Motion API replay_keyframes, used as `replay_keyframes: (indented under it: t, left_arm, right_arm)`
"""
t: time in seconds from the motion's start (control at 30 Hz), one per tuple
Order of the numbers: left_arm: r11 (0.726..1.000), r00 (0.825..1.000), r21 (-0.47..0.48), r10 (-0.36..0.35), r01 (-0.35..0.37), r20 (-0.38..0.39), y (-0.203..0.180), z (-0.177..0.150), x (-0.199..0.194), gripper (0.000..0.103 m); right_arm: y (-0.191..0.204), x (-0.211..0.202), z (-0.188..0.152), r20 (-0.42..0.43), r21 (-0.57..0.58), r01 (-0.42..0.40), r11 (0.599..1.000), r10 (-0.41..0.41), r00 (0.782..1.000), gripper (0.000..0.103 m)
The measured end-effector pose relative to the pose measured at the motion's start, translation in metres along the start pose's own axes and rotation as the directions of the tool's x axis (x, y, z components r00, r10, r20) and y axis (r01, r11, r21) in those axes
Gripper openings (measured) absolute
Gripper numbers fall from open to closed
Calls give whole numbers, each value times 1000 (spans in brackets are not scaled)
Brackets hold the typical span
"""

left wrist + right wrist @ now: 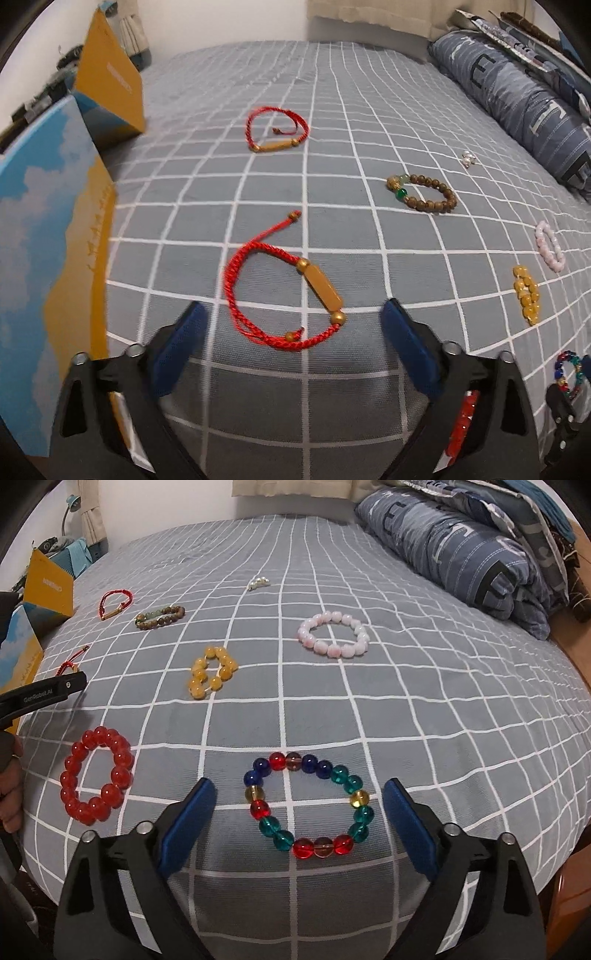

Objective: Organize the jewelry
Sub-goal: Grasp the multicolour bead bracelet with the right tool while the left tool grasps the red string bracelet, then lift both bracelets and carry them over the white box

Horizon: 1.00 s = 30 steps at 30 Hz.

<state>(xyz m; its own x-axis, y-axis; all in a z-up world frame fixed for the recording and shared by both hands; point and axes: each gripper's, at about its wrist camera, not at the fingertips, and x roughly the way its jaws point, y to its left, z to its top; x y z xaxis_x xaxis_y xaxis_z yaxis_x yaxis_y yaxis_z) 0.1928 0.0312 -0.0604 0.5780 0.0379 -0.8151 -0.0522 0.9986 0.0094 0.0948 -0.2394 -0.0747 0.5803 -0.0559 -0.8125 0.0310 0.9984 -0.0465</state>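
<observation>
Left claw [293, 325] stands apart, empty, with the red cord bracelet [282, 295] between its tips: light, limp; take the stiff amber bar. Right claw [299, 803] likewise gapes around the glass bead bracelet [308, 805]: heavier, slippery; pinch across one strand.

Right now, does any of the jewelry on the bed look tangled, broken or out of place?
Nothing looks broken. The yellow bead bracelet lies pinched into a folded loop, while the pink bracelet and multicolored bracelet lie round. The nearer red cord bracelet has its loose cord ends trailing.
</observation>
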Motion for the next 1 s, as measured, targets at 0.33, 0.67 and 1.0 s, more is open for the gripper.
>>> replay_keyframes:
  t: [0.33, 0.67, 1.0]
  left_arm:
    - [999, 999, -12, -33, 32, -20, 6, -2, -3, 37]
    - [997, 997, -20, -71, 71, -8, 8, -4, -12, 11]
    - [997, 996, -4, -75, 75, 41, 5, -5, -29, 11]
  right_arm:
    - [-2, -1, -1, -2, 18, -22, 1000, 22, 1000, 38]
    - [-3, -5, 0, 14, 25, -18, 1000, 17, 1000, 19]
    - [-5, -15, 1, 61, 31, -23, 999, 21, 998, 18]
